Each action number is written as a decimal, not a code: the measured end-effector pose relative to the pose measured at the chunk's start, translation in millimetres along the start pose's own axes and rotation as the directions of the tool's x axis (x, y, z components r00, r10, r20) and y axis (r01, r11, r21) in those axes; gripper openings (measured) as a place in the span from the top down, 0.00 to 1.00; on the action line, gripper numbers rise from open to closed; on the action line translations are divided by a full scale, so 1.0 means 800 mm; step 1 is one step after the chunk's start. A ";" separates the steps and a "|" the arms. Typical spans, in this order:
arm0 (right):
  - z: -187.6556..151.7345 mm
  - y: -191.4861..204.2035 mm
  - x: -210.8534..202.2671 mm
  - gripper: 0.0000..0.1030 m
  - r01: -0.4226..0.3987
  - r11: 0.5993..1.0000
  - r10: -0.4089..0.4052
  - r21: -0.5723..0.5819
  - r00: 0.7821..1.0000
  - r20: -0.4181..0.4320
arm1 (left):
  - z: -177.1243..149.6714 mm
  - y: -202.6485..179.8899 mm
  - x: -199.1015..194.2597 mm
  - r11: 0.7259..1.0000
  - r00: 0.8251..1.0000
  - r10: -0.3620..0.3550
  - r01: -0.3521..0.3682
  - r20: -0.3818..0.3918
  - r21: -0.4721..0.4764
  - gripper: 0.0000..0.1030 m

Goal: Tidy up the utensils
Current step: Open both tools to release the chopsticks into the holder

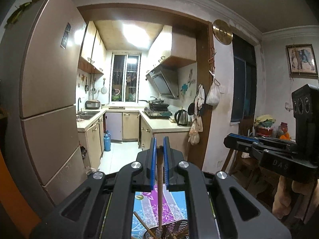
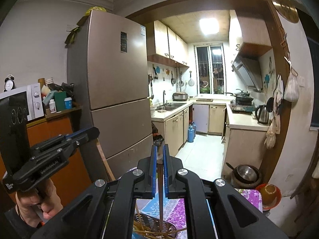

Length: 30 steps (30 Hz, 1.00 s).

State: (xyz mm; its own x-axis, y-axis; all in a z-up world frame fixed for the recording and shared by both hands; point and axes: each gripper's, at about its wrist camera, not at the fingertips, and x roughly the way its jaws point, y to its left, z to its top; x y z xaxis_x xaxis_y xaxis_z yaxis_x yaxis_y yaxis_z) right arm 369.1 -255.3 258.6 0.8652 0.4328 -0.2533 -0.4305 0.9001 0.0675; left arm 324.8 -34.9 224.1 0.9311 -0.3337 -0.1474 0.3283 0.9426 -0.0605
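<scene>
Gripping one thin brown wooden chopstick (image 1: 160, 179) upright, the left gripper (image 1: 160, 146) is nearly closed; the right gripper (image 2: 160, 154) is pinching another darker chopstick (image 2: 160, 189) above the metal mesh basket (image 2: 157, 224) on the floral cloth (image 2: 175, 209).

Beyond both tools, a ceiling panel (image 1: 137, 33) in the kitchen burns out to white and throws glare patches on the fridge door (image 2: 137, 41). The room around the tools sits dim and grainy, the nearest black parts falling into shadow. Fisheye distortion bows the doorframe (image 1: 207, 91) and walls, and the corners vignette to black. Focus stays fairly sharp.
</scene>
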 end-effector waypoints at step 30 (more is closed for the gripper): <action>-0.063 -0.020 0.074 0.86 -0.020 1.000 0.020 0.005 0.995 -0.095 | -0.062 0.016 0.056 1.000 0.994 0.012 -0.014 -0.106 -0.020 0.93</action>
State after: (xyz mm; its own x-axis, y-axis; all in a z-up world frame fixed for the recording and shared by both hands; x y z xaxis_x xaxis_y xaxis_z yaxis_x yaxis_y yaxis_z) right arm 414.2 -246.4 193.8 0.8279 0.4443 -0.3422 -0.4464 0.8915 0.0774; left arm 362.5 -38.0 167.8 0.9127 -0.3216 -0.2520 0.3121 0.9468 -0.0782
